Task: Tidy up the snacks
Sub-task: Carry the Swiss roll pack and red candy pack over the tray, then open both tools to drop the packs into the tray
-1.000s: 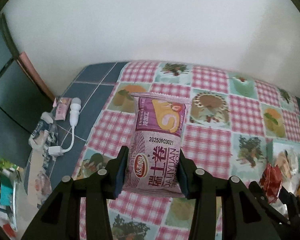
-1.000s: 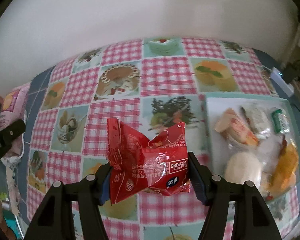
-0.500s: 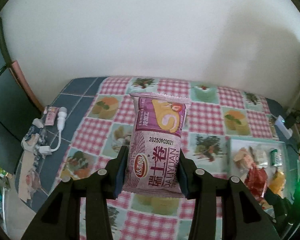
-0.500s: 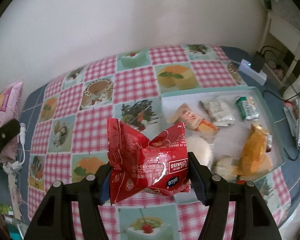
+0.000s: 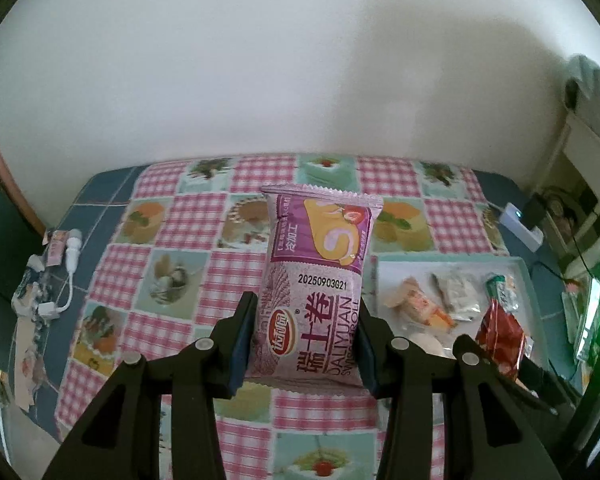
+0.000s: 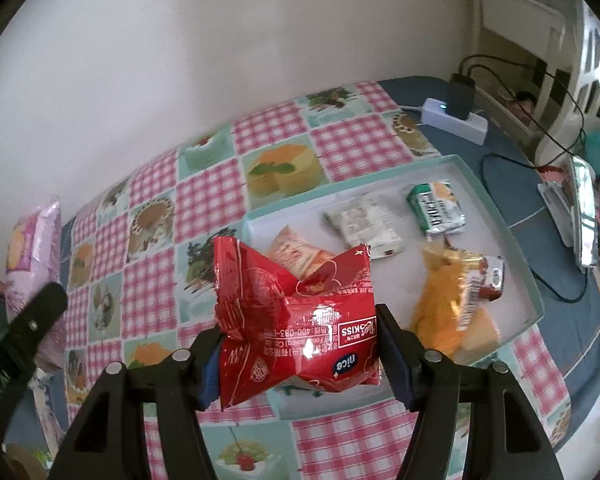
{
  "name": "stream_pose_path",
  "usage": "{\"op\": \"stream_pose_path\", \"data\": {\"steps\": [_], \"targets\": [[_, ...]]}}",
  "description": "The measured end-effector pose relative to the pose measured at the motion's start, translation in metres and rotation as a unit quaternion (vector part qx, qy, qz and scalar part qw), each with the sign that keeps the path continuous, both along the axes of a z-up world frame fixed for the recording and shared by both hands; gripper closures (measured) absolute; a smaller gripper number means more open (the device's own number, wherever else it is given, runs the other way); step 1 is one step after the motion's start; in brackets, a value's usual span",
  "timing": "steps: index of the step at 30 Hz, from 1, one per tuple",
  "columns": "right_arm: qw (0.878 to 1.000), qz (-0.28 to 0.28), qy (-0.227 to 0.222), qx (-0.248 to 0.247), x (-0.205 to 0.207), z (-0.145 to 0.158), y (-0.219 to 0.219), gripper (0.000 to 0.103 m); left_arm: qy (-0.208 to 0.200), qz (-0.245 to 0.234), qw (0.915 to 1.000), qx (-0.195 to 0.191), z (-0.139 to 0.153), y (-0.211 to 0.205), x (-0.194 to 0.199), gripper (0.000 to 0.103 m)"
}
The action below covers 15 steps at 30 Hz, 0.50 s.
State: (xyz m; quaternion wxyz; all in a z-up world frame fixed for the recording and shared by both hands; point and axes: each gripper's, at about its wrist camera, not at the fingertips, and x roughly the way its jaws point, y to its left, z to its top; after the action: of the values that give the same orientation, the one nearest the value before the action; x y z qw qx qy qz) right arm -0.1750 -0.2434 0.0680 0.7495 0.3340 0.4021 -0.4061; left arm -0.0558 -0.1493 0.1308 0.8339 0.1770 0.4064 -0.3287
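Observation:
My left gripper (image 5: 306, 344) is shut on a purple swiss roll packet (image 5: 316, 280), held upright above the checked tablecloth. My right gripper (image 6: 298, 354) is shut on a crumpled red snack packet (image 6: 296, 320), which hangs over the near left corner of the shallow teal-rimmed tray (image 6: 536, 292). In the tray lie several wrapped snacks: a green packet (image 6: 436, 208), a white packet (image 6: 364, 224) and an orange packet (image 6: 444, 304). The left wrist view shows the tray (image 5: 530, 280) to the right of the purple packet, with the red packet (image 5: 500, 340) at its near side.
A white power strip (image 6: 456, 118) with a black plug and cables lies behind the tray. Phones and clutter (image 6: 584, 212) sit at the right edge. At the table's left end, a white cable and small items (image 5: 66, 264) rest on the blue surface. A pale wall runs along the far side.
Both grippers have moved right across the table with their packets still held. The tray has come into view beside the purple packet and now lies under and behind the red packet.

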Motion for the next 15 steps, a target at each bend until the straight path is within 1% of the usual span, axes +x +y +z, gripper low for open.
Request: {"op": "stream_pose_path", "data": {"steps": [4,7,10,15], "targets": [[1.0,-0.014,-0.017,0.019,-0.017,-0.001,-0.015,0.035,0.007,-0.023,0.9996,0.011,-0.01,-0.02,-0.019,0.056],[0.999,-0.02,-0.02,0.022,-0.027,-0.003,-0.026,0.034,0.006,-0.04,0.999,0.02,-0.016,-0.035,-0.034,0.056],[0.999,-0.026,-0.026,0.04,-0.039,-0.009,-0.038,0.034,0.006,-0.059,0.9978,0.03,-0.022,-0.05,-0.048,0.056],[0.997,-0.045,-0.028,0.05,-0.059,-0.017,-0.058,0.034,0.013,-0.081,0.9956,0.045,-0.035,-0.07,-0.063,0.056]]}}
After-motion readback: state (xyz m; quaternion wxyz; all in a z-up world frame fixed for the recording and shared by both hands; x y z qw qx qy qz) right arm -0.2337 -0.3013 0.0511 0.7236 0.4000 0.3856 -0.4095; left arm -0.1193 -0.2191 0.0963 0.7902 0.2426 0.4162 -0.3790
